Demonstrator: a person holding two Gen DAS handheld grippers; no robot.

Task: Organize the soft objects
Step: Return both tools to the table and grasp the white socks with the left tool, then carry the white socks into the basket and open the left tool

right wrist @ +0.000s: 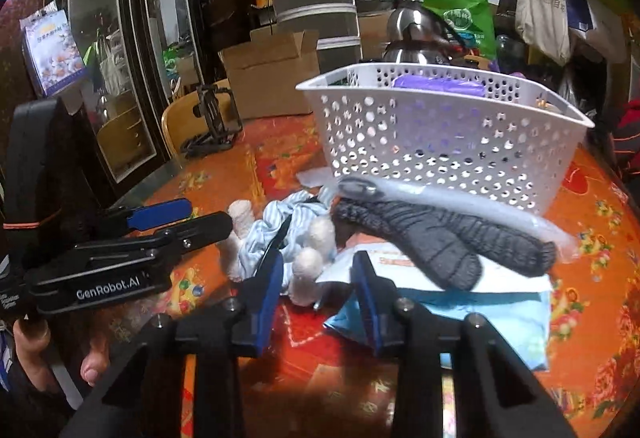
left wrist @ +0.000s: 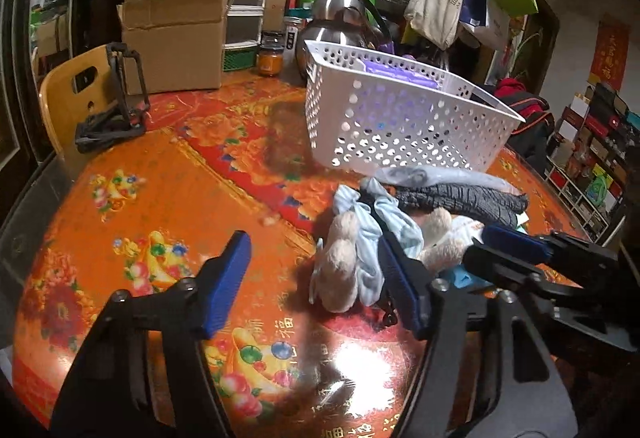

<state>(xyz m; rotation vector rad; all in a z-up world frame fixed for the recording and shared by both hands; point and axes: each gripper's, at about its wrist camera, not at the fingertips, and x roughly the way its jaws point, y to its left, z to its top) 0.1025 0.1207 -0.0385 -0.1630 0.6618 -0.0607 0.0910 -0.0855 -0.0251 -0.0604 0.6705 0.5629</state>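
The plush toy in striped cloth (left wrist: 352,254) lies on the bench (left wrist: 160,198) beside a grey knit glove (left wrist: 460,200), before the white basket (left wrist: 400,118). Both the left gripper (left wrist: 316,278) and right gripper (right wrist: 316,298) are spread, empty. Light and limp; pinch its bunched middle.

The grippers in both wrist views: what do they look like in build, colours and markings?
Both are matte black frames with visible screw heads and flat blue finger pads. The left gripper carries white "GenRobot.AI" lettering on its side and an orange band round its black handle. The right gripper shows the same black-and-blue build.
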